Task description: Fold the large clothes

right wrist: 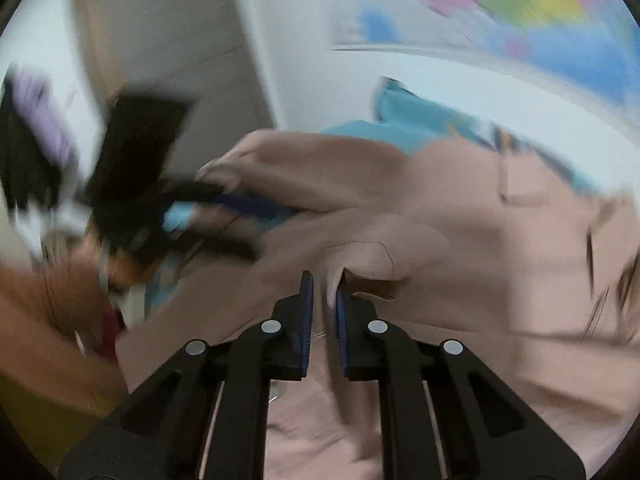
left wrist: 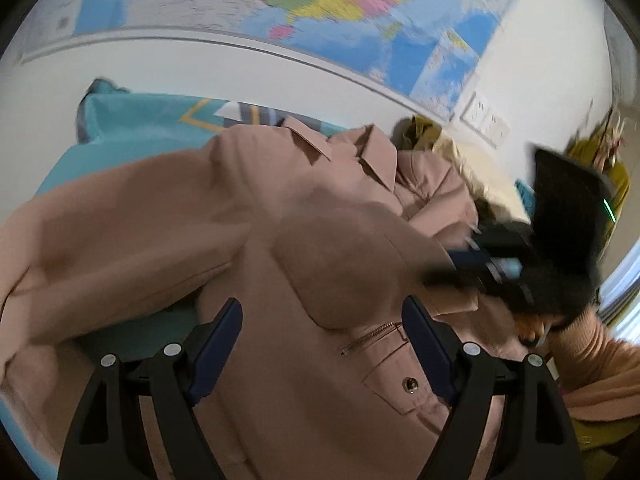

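A large dusty-pink jacket [left wrist: 280,216] with a collar, a zip and a snap pocket lies spread on a teal bedspread [left wrist: 132,120]. My left gripper [left wrist: 322,312] is wide open just above the jacket's chest, holding nothing. My right gripper [right wrist: 324,284] is nearly closed, pinching a fold of the pink jacket [right wrist: 460,240] between its blue pads. The right gripper also shows blurred at the right of the left wrist view [left wrist: 472,246], at the jacket's edge. The left gripper shows blurred in the right wrist view [right wrist: 240,204], over the fabric.
A world map [left wrist: 360,12] hangs on the wall behind the bed. Olive and cream clothes [left wrist: 440,140] lie piled at the far right. A door [right wrist: 168,40] stands behind at the left. The person's orange sleeve [left wrist: 592,360] is at the lower right.
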`<action>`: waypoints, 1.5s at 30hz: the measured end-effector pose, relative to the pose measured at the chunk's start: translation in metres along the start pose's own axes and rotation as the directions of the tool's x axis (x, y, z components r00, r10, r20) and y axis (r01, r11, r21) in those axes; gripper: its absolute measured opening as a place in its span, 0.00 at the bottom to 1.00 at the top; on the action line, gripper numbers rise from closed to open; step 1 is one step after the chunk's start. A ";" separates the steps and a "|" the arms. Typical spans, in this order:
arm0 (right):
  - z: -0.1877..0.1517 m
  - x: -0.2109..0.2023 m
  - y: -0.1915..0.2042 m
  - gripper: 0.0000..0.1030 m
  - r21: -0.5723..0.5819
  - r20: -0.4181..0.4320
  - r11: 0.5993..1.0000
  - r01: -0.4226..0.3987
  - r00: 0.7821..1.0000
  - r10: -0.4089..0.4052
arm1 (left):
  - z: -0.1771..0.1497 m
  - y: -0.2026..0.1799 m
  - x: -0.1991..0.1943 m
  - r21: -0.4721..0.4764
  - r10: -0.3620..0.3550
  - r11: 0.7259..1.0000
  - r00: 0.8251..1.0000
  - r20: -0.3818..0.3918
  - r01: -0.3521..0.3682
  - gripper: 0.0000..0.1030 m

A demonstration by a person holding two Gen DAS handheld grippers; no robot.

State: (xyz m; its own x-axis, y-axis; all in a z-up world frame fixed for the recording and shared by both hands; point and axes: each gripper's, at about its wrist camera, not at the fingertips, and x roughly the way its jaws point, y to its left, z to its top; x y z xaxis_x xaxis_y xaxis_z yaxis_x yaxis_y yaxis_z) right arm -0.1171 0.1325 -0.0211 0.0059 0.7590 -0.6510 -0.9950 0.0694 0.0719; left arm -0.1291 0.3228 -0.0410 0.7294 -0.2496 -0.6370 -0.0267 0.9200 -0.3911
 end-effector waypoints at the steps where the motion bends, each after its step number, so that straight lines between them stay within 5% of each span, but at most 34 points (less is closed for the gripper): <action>1: -0.003 -0.001 0.014 0.11 -0.052 -0.008 0.999 0.007 1.000 -0.007 | -0.001 0.003 -0.003 -0.017 -0.007 1.000 1.000 0.007 0.007 0.77; 5: -0.033 0.026 0.076 0.16 -0.359 -0.121 0.931 0.069 0.985 -0.120 | -0.011 0.011 -0.021 -0.070 -0.028 0.997 0.998 0.052 0.032 0.77; 10: -0.065 0.030 0.094 0.28 -0.469 -0.145 0.879 0.085 0.974 -0.171 | -0.027 -0.001 -0.030 -0.049 -0.038 0.998 0.998 0.048 0.041 0.77; 12: -0.063 0.012 0.084 0.44 -0.406 -0.128 0.911 0.076 0.982 -0.139 | -0.031 -0.005 -0.029 -0.043 -0.051 0.998 0.998 0.035 0.052 0.79; 14: -0.059 -0.012 0.060 0.47 -0.295 -0.106 0.954 0.046 0.991 -0.081 | -0.035 -0.010 -0.025 -0.032 -0.056 0.998 0.998 0.005 0.056 0.81; 17: -0.048 -0.040 0.010 0.49 -0.129 -0.068 0.987 0.091 0.993 -0.101 | -0.042 -0.016 -0.014 -0.002 -0.046 0.999 0.998 -0.041 0.046 0.82; 19: -0.044 -0.052 -0.037 0.49 0.002 -0.074 0.977 0.211 0.975 -0.211 | -0.045 -0.021 -0.003 0.029 -0.028 0.999 0.996 -0.088 0.031 0.84; 21: -0.044 -0.052 -0.078 0.58 0.050 -0.109 0.935 0.351 0.933 -0.344 | -0.048 -0.027 0.009 0.060 0.003 0.998 0.991 -0.134 0.005 0.83; 23: -0.045 -0.043 -0.107 0.64 0.070 -0.158 0.914 0.399 0.909 -0.385 | -0.051 -0.035 0.020 0.111 0.036 0.994 0.986 -0.164 -0.018 0.71; 25: -0.047 -0.029 -0.133 0.65 0.089 -0.209 0.907 0.411 0.898 -0.387 | -0.053 -0.044 0.025 0.171 0.089 0.984 0.982 -0.169 -0.060 0.38; 26: -0.049 -0.020 -0.144 0.69 0.082 -0.245 0.910 0.406 0.893 -0.377 | -0.053 -0.047 0.026 0.198 0.120 0.976 0.980 -0.161 -0.087 0.31; 28: -0.056 -0.004 -0.158 0.68 0.028 -0.296 0.898 0.440 0.862 -0.412 | -0.044 -0.048 0.024 0.214 0.160 0.968 0.978 -0.131 -0.130 0.08; 29: -0.059 0.000 -0.160 0.67 0.011 -0.299 0.898 0.439 0.859 -0.416 | -0.039 -0.046 0.023 0.202 0.165 0.970 0.979 -0.124 -0.138 0.06; 31: -0.062 -0.004 -0.172 0.40 0.092 -0.274 0.912 0.399 0.891 -0.362 | -0.023 -0.044 0.016 0.203 0.183 0.965 0.980 -0.074 -0.165 0.04; 32: -0.063 -0.007 -0.177 0.10 0.125 -0.269 0.917 0.379 0.902 -0.337 | -0.016 -0.045 0.015 0.209 0.196 0.961 0.979 -0.052 -0.181 0.04; 33: -0.063 -0.008 -0.178 0.02 0.123 -0.269 0.911 0.394 0.897 -0.352 | -0.006 -0.045 0.014 0.223 0.220 0.952 0.975 -0.027 -0.209 0.04; 35: -0.061 -0.018 -0.181 0.01 0.116 -0.246 0.881 0.459 0.872 -0.422 | 0.013 -0.044 0.015 0.243 0.259 0.936 0.966 0.015 -0.255 0.03; 42: -0.043 -0.080 -0.206 0.01 0.324 -0.094 0.805 0.497 0.864 -0.495 | 0.076 -0.026 0.042 0.265 0.351 0.891 0.930 0.112 -0.368 0.03; 45: -0.043 -0.084 -0.201 0.08 0.358 -0.055 0.829 0.430 0.896 -0.440 | 0.093 -0.013 0.067 0.247 0.391 0.883 0.917 0.081 -0.399 0.03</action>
State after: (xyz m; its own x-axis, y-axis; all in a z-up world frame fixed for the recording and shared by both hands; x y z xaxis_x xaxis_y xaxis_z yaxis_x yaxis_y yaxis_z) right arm 0.0779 0.0268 -0.0128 0.4378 0.6138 -0.6569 -0.7869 0.6151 0.0503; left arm -0.0167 0.3218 -0.0168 0.7135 0.1554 -0.6832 -0.1453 0.9867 0.0727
